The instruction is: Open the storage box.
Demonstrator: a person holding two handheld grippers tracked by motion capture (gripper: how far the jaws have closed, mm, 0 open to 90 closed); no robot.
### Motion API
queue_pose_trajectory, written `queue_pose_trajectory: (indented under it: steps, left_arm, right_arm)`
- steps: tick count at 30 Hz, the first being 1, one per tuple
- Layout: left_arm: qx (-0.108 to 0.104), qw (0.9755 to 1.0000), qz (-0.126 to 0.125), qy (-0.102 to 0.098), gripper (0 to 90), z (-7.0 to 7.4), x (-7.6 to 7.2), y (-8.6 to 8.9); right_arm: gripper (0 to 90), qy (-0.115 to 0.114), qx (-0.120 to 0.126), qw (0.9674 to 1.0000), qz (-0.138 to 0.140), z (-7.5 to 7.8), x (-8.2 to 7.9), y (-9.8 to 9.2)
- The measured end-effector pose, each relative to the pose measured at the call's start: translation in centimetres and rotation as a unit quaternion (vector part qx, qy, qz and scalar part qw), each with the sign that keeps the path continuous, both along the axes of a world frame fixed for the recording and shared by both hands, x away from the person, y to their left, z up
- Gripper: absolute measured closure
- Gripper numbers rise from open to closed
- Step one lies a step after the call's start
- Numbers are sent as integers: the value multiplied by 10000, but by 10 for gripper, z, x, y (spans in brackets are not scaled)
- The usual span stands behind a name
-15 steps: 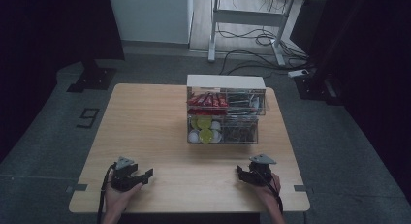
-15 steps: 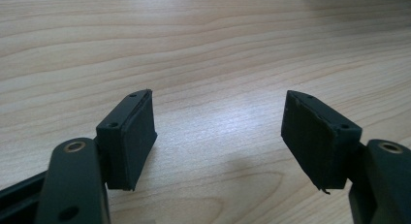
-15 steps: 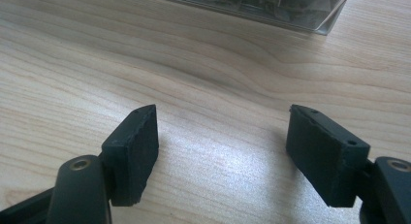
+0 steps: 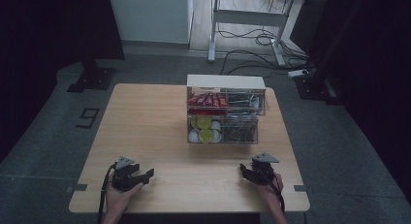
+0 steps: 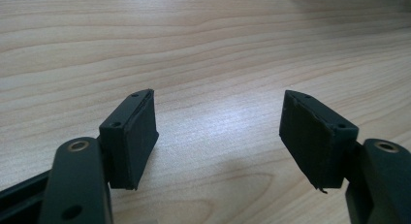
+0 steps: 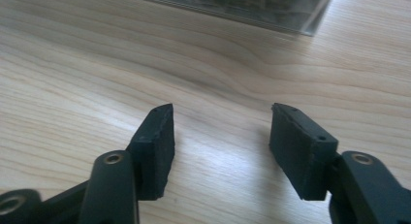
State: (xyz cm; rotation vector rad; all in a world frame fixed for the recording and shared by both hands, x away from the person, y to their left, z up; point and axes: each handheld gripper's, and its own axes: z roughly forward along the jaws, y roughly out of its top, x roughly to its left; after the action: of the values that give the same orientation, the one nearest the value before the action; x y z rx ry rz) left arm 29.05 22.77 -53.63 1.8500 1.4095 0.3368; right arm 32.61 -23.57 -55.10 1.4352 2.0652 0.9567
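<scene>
Pale wood tabletop (image 4: 145, 132), dim room behind — your clear organizer box (image 4: 226, 115) sits at centre frame toward the far edge, red packets in its upper tier, yellow and white round pieces lower left, dark small items on its right side. Your left gripper (image 4: 140, 175) rests at lower left and your right gripper (image 4: 248, 171) at lower right, both near the front edge and well apart from the box. Both stand with jaws spread over bare wood, nothing between the pads — probably a ready stance, the right aimed at the box's near corner (image 6: 310, 25).
</scene>
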Motion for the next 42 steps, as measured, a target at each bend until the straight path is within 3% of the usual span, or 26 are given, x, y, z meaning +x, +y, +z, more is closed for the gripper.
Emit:
queue_pose_trajectory:
  steps: [6,7,13,18,28,37,42]
  left_arm:
    - [81,10000,44,-36,292,2,-1,-3]
    - [86,9999,72,-33,289,2,-1,-3]
    - [78,10000,30,1,289,2,-1,-4]
    - [135,9999,11,-9,296,3,-2,-4]
    - [168,9998,5,-77,315,3,-3,-1]
    - [176,9998,-81,-26,313,4,-4,-1]
    - [161,9997,-146,-74,311,7,-6,-3]
  right_arm:
    - [547,-35,336,9994,-125,6,1,-19]
    - [630,-158,423,9990,-75,10,0,-24]
    - [774,-540,502,9972,-158,20,-5,-35]
    - [883,-689,676,9953,-34,27,-8,-38]
    - [896,-953,861,9916,155,35,-12,-28]
    - [897,-816,1140,9893,404,36,-3,-10]
    - [896,-792,1130,9891,516,39,-1,1]
